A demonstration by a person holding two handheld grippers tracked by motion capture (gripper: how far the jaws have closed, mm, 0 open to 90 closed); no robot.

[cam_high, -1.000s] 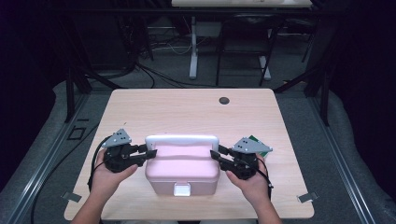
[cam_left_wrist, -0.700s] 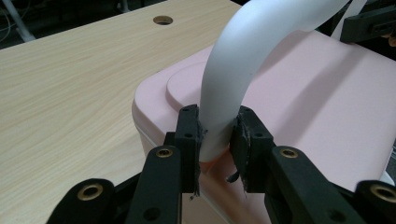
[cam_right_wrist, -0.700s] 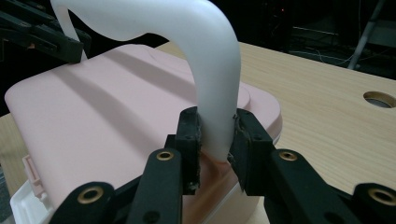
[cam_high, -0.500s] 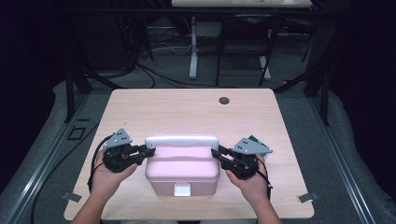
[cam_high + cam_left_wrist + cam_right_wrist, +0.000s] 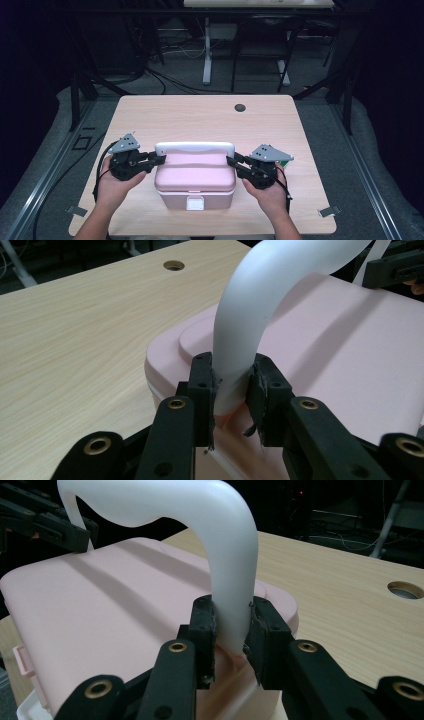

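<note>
A pink box (image 5: 195,177) with a white handle (image 5: 195,147) and a white front latch (image 5: 194,202) sits near the front edge of the table. My left gripper (image 5: 159,159) is shut on the handle's left leg (image 5: 235,360), close to where it meets the pink lid (image 5: 340,355). My right gripper (image 5: 231,161) is shut on the handle's right leg (image 5: 232,605), low by the lid (image 5: 100,610). The handle arches upright over the lid. A hand holds each gripper, one at either side of the box.
The wooden table (image 5: 200,117) has a round cable hole (image 5: 240,107) at the back middle. Dark floor with cables and frame legs (image 5: 206,55) lies beyond the far edge. Tape marks (image 5: 328,211) sit near the front corners.
</note>
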